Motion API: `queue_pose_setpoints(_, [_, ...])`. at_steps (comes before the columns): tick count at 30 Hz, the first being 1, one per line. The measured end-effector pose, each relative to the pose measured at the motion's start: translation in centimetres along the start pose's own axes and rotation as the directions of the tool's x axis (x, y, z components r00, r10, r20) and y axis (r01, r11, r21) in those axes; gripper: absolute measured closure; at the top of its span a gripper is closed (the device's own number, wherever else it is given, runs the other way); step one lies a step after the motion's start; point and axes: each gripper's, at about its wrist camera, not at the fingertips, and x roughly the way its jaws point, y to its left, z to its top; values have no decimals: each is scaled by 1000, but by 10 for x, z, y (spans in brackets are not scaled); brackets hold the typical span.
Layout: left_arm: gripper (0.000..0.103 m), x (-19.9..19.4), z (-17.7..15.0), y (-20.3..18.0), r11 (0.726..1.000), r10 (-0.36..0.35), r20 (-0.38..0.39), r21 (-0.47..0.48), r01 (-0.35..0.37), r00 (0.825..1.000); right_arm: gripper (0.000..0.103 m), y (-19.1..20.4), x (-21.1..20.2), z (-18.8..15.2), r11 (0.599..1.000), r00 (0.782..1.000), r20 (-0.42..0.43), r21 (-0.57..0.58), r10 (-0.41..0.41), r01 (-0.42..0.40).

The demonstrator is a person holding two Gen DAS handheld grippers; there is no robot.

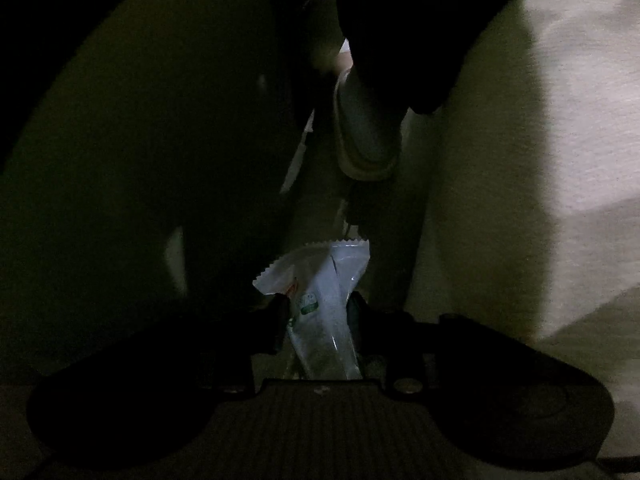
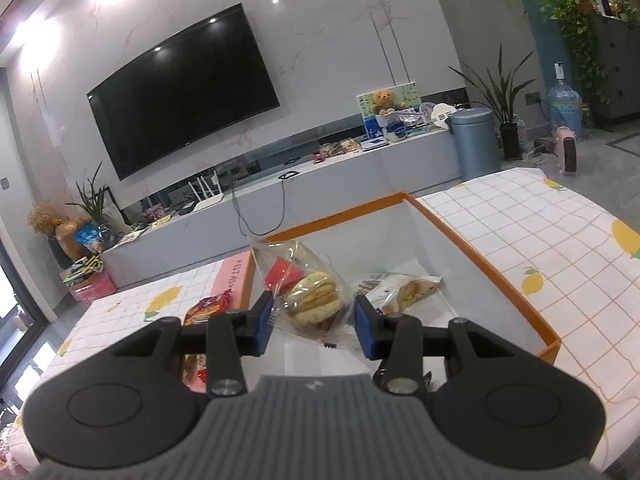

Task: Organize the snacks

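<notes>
Two packets held, one in each gripper.
Your right gripper (image 2: 314,322) pinches the pastry packet (image 2: 308,292) above the orange-rimmed box (image 2: 496,258), ready to drop in; your left gripper (image 1: 318,320) clamps a white wrapper (image 1: 320,300) down by the dim floor (image 1: 560,120).

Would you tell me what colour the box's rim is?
Orange rim of the white-lined box, clearest in the right wrist view.

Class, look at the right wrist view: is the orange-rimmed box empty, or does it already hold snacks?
Not empty. One wrapped snack lies on the floor of the orange-rimmed box; the right gripper holds a clear-wrapped pastry above it.
</notes>
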Motion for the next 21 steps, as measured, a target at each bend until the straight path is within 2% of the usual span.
queue_pose_setpoints(5, [69,-38,3,-13,998,48,40,34,-49,998,62,0,1,2,1000,1000,-2,17,19,-19])
queue_pose_setpoints(14, [69,-81,6,-31,996,85,74,17,-86,994,62,4,2,2,999,1000,2,16,28,-28])
queue_pose_setpoints(21, [72,-114,9,-30,990,112,83,-90,-105,990,62,3,0,4,998,999,10,31,47,-47])
